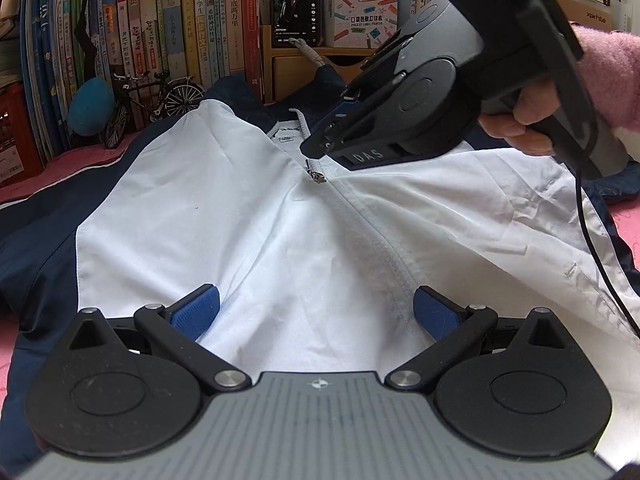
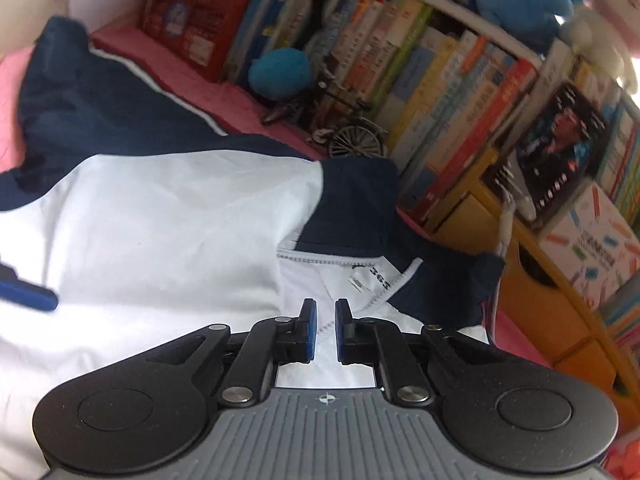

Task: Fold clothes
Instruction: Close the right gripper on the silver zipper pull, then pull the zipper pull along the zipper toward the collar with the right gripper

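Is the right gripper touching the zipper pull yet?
Apart. The left wrist view shows the right gripper just above the zipper pull, with white jacket fabric visible between them.

A pink quilted bed cover [image 1: 624, 224] carries the spread white-and-navy jacket [image 1: 224, 216], with a model bicycle [image 1: 156, 104] at its far edge.

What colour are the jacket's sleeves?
Navy blue sleeves on a white jacket, clearest in the right wrist view.

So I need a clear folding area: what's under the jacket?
A pink cover shows around the jacket, left and right. Whatever lies beneath the jacket's middle is covered. The left gripper hangs open above it.
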`<control>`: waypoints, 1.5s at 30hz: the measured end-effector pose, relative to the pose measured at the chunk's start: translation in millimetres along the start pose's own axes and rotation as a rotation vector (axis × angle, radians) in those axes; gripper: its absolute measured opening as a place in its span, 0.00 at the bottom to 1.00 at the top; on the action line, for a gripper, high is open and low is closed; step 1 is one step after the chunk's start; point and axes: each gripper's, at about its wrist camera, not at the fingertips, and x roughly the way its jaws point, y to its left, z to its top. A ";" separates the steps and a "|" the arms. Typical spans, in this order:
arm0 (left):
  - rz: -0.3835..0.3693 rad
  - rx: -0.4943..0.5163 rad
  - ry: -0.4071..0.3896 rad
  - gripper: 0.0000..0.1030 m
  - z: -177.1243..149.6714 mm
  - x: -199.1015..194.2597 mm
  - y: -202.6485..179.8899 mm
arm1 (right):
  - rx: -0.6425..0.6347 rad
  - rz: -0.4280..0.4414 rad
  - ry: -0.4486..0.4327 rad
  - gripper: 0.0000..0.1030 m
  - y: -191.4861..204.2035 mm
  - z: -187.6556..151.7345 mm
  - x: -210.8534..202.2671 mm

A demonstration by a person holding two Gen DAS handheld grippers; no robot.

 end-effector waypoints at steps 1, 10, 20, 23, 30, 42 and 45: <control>0.000 0.000 0.000 1.00 0.1 -0.1 -0.1 | -0.056 0.012 0.006 0.12 6.2 -1.1 -4.7; 0.010 0.011 0.003 1.00 1.4 0.8 -1.5 | -0.466 -0.074 0.098 0.09 60.9 -19.7 9.3; -0.016 0.058 0.007 1.00 1.6 2.0 -9.8 | -0.469 -0.107 0.051 0.05 59.4 -18.9 24.4; -0.023 0.069 0.007 1.00 0.7 2.0 -11.2 | -0.451 -0.140 0.029 0.05 53.9 -14.9 36.3; -0.042 0.087 0.007 1.00 -1.8 0.3 -13.6 | -0.332 -0.246 0.038 0.05 27.5 -3.5 66.4; -0.177 0.226 0.001 1.00 -33.8 -30.0 -31.4 | -0.049 -0.085 -0.043 0.35 -6.9 -11.2 5.1; -0.196 0.240 -0.001 1.00 -39.4 -34.5 -34.7 | -0.082 -0.068 -0.068 0.34 15.1 -21.2 -18.2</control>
